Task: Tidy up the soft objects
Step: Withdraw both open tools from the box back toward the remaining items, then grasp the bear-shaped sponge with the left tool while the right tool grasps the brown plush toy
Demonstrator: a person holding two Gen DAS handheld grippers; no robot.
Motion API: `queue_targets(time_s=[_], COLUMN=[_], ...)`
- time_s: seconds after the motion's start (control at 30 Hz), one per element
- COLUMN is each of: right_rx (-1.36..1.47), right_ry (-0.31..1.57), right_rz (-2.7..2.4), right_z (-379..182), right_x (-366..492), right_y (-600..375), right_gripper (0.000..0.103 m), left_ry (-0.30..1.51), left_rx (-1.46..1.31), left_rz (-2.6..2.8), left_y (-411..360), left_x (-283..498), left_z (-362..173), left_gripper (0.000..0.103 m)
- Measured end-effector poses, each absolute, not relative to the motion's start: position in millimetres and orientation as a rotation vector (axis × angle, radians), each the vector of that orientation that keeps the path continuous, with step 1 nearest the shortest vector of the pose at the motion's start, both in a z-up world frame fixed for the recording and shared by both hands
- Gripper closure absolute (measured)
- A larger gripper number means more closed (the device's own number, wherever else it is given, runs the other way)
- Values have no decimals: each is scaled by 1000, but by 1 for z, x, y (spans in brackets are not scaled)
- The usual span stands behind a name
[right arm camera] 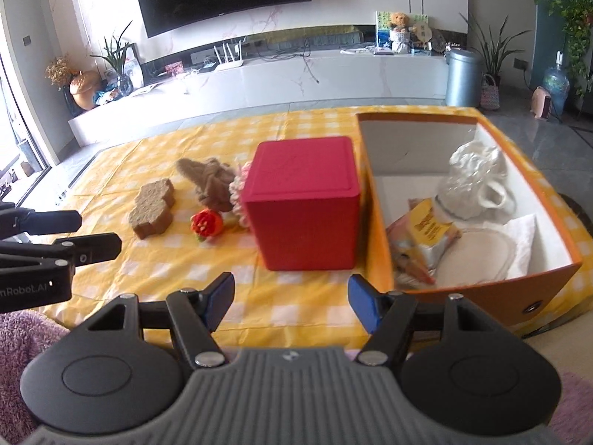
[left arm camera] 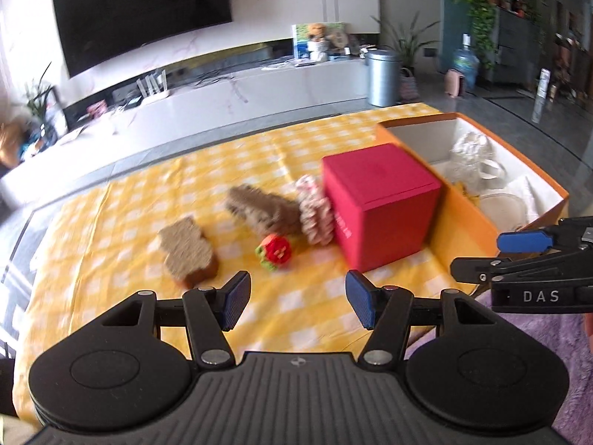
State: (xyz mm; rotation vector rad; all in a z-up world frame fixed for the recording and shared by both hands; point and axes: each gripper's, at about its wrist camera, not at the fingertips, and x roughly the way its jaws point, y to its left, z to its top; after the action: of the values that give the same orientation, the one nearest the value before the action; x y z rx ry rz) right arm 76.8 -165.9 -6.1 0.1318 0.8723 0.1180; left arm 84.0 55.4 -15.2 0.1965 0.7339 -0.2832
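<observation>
A: Tablecloth [left arm camera: 129,222], yellow-checked, is seen from the left wrist. What is shown of the left gripper [left arm camera: 296,304]?

B: Its blue pads are held wide apart at 6 o'clock and nothing is gripped. A brown sponge [left arm camera: 189,252] is seen at 10 o'clock from it, a red knitted strawberry [left arm camera: 276,250] at 12 o'clock, and a tan knitted piece [left arm camera: 263,209] beyond that. A pink frilled scrunchie [left arm camera: 315,211] is pressed against the red box [left arm camera: 378,204]. The view is blurred.

A: And at 3 o'clock?

B: The right gripper [left arm camera: 493,256] is seen side-on; its spread cannot be judged there.

A: What is shown from the right wrist?

B: The right gripper [right arm camera: 291,304] is spread wide and nothing is held. The red box [right arm camera: 307,204] is seen at 12 o'clock, with the soft pieces at 11 o'clock: strawberry [right arm camera: 205,224], sponge [right arm camera: 153,207], tan piece [right arm camera: 213,181], scrunchie [right arm camera: 239,193]. The orange box [right arm camera: 548,282] is placed at 2 o'clock, just beside the red one; a white jug [right arm camera: 476,181], a snack packet [right arm camera: 422,237] and a glass dish [right arm camera: 474,256] are kept inside. The left gripper [right arm camera: 94,237] is seen at 9 o'clock.
</observation>
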Motion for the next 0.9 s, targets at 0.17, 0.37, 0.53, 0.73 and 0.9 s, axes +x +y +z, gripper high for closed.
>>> queue_targets(time_s=[0.17, 0.37, 0.53, 0.73, 0.9], right_rx=[93, 67, 25, -20, -49], right_ry=[902, 925, 934, 953, 948], right_rz=[143, 173, 216, 241, 265], right_z=[-19, -30, -37, -48, -52], right_x=[77, 84, 92, 106, 121], right_y=[-144, -121, -101, -80, -66], right_gripper=[36, 36, 36, 36, 36], left_ry=[775, 816, 844, 866, 881], left_rx=[143, 87, 66, 37, 29], left_rz=[-226, -204, -217, -223, -238], left_y=[87, 114, 123, 131, 136], left_x=[79, 76, 82, 98, 113], left_z=[-29, -41, -51, -59, -61], left_gripper=[33, 33, 33, 33, 33])
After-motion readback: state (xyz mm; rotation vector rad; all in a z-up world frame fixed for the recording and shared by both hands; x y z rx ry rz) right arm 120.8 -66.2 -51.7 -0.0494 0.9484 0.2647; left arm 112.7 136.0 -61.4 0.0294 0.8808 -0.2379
